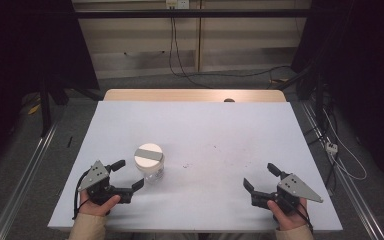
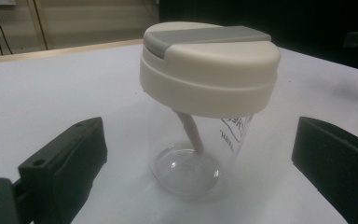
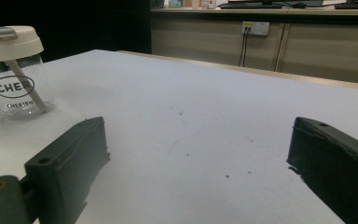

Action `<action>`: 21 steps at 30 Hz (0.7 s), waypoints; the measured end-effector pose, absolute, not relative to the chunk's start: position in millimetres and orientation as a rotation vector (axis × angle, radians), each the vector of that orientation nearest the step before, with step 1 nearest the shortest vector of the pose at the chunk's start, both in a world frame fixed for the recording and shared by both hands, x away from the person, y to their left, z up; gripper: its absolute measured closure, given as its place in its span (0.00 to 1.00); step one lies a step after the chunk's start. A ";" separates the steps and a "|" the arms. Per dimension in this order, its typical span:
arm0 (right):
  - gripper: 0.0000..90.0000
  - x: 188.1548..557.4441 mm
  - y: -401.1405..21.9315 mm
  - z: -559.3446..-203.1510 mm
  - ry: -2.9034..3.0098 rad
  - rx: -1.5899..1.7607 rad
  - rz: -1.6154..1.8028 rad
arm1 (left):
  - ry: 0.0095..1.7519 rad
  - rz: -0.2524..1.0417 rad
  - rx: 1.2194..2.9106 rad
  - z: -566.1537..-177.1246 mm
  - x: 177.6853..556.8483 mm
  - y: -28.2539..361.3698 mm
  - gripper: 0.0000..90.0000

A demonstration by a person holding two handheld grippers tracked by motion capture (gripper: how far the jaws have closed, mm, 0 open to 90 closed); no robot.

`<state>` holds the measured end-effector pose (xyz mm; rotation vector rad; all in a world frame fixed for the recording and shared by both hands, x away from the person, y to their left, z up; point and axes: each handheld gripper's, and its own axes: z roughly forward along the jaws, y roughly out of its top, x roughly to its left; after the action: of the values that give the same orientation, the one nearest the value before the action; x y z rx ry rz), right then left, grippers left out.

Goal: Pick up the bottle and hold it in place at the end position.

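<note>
A clear glass cup [image 1: 150,164] with a cream lid and a grey flap stands upright on the white table [image 1: 205,135], left of centre. A pale straw runs down inside the cup [image 2: 200,140]. My left gripper [image 1: 128,174] lies just left of the cup, open, its jaws pointing at the glass with a gap on each side. In the left gripper view the cup stands ahead of the jaws, not between the pads. My right gripper [image 1: 260,177] rests near the front right of the table, open and holding nothing. From the right gripper view the cup [image 3: 15,74] shows far off at the left.
The table's wooden far edge [image 1: 195,95] borders a floor with cables. Metal rails [image 1: 25,175] run along both sides of the table. A wall with sockets [image 3: 255,28] stands behind. Small dark specks mark the table's middle [image 1: 215,150].
</note>
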<state>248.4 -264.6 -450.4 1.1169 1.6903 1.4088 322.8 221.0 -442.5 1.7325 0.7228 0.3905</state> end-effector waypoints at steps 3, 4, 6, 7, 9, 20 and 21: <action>0.05 249.4 -263.8 -450.9 1.695 1.115 1.410 | 0.736 0.389 1.749 -442.3 321.7 216.9 0.03; 0.05 249.7 -263.6 -451.0 1.695 1.114 1.409 | 0.744 0.388 1.764 -442.2 321.5 213.3 0.03; 0.05 249.8 -263.3 -451.0 1.694 1.115 1.406 | 0.747 0.393 1.774 -441.5 321.5 209.3 0.03; 0.05 249.7 -263.3 -450.9 1.694 1.114 1.405 | 0.747 0.393 1.774 -441.5 321.5 209.3 0.03; 0.05 249.6 -263.3 -450.7 1.690 1.116 1.404 | 0.762 0.395 1.774 -440.7 321.5 204.7 0.03; 0.05 250.9 -262.9 -450.7 1.688 1.123 1.416 | 0.858 0.414 1.797 -444.9 326.7 175.8 0.05; 0.05 251.0 -262.8 -450.7 1.688 1.123 1.417 | 0.852 0.415 1.809 -445.5 327.4 173.8 0.06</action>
<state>251.0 -262.8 -450.7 1.1230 1.6880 1.4167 327.4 173.8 -445.5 1.8088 0.8518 0.4148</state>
